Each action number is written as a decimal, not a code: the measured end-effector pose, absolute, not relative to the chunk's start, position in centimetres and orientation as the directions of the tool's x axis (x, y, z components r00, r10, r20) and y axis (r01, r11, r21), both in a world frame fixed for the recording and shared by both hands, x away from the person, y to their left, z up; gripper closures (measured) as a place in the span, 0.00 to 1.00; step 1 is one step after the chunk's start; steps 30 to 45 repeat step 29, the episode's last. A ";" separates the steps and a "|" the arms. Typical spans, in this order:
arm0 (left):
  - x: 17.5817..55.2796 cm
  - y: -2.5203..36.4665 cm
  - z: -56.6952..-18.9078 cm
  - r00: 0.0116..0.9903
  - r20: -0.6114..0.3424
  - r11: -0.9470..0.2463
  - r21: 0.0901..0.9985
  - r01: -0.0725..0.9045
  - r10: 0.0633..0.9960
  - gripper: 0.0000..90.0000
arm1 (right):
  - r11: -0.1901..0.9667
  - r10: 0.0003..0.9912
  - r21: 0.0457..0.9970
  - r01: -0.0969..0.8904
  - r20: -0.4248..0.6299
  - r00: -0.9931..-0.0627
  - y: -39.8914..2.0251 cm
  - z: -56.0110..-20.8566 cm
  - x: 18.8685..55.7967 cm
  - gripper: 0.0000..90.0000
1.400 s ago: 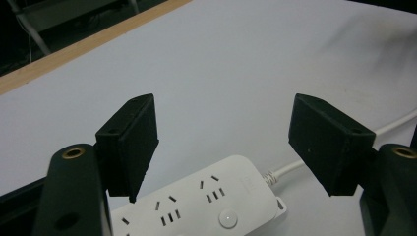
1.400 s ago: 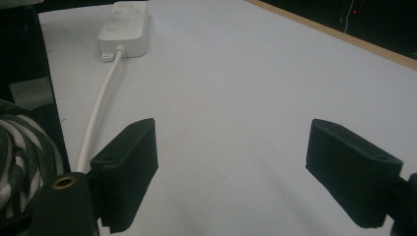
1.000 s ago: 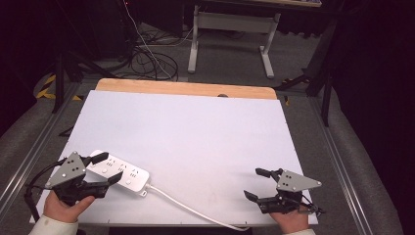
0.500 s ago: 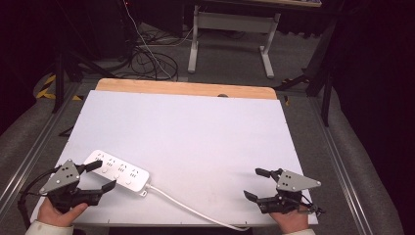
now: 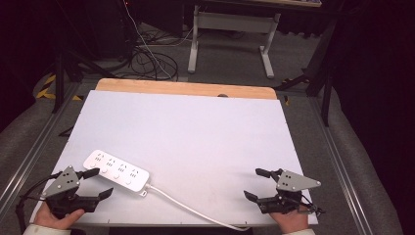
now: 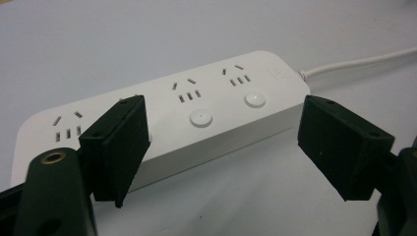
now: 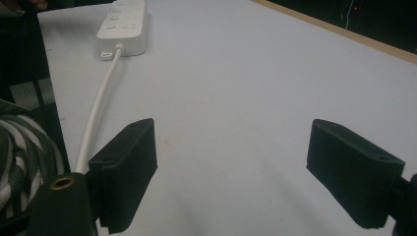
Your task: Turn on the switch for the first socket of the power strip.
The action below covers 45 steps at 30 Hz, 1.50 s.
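Power strip [image 5: 116,170] is sitting flat near the front left corner of the white table [image 5: 205,132], sockets and round buttons facing up, with its white cord [image 5: 191,208] trailing off toward the front edge and dropping over it. Left gripper [image 5: 94,183] is hanging just beside the near end of the strip, and from the left gripper view its black jaws are standing wide apart with the strip's body [image 6: 162,118] lying beyond them rather than squeezed between the pads, so nothing is being held. Those jaws have just been opening a bit further, and I'm not seeing anything caught between them. Right gripper [image 5: 257,184] is parked well apart on the other side of the table near the front right corner, jaws also spread, bare tabletop [image 7: 236,98] between them, strip [image 7: 123,22] and cord [image 7: 98,113] far off to its side. My read is that the strip looks like it's been let go of and is just resting there, so either a placing step is wrapping up or a fresh grab is coming; can't call it from this alone. As for containers, I'm not spotting any bin, box or tray on the table, so nothing is sitting in anything.
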<state>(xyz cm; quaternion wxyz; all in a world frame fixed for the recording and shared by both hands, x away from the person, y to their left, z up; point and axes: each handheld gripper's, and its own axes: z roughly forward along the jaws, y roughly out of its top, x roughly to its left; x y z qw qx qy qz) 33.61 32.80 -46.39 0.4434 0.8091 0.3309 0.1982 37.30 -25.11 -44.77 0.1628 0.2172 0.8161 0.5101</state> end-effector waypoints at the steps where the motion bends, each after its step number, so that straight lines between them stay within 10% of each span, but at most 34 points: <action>1: 33.6 32.7 -46.4 0.703 0.021 -0.386 0.847 0.365 0.711 0.23 | 0.386 0.521 0.903 0.189 -0.044 -0.853 -25.1 -44.8 37.3 0.22; 45: 33.7 32.3 -46.3 0.687 0.025 -0.394 0.834 0.386 0.726 0.23 | 0.397 0.522 0.897 0.196 -0.044 -0.852 -25.1 -45.0 37.5 0.22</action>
